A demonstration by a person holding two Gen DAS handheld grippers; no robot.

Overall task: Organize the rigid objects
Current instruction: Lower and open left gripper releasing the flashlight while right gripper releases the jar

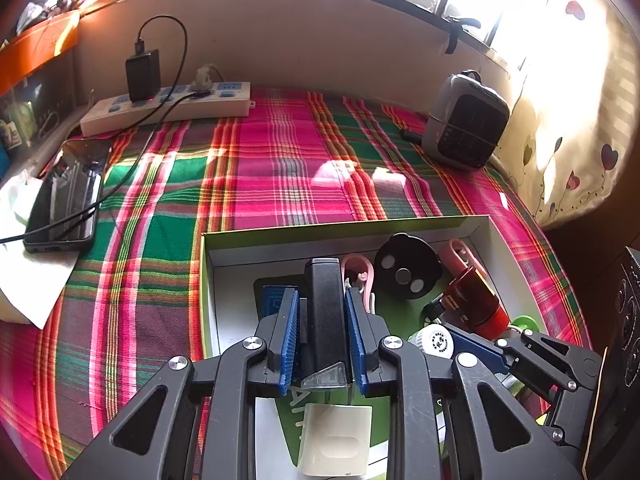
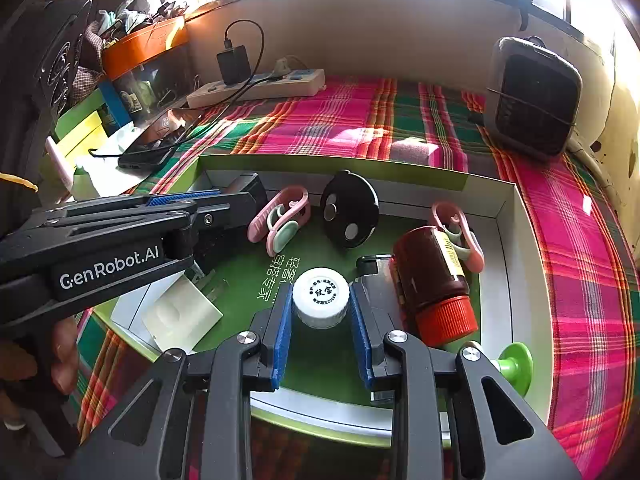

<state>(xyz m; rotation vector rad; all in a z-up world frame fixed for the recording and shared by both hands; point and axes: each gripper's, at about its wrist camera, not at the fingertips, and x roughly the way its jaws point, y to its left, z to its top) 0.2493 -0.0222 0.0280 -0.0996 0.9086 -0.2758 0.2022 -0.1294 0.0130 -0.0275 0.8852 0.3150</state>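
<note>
Both grippers grip — left (image 1: 322, 320) black block (image 1: 325, 304), right (image 2: 322, 316) white-capped bottle (image 2: 320, 297).

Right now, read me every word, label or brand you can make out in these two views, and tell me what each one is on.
"GenRobot.AI": white lettering on the side of the left gripper.
"轻奢": white print on the green floor of the box; the rest of that line is hard to read.
White bottle cap in the right gripper: ring of small characters, too small to read.
Brown bottle: yellow label, blurred.
</note>
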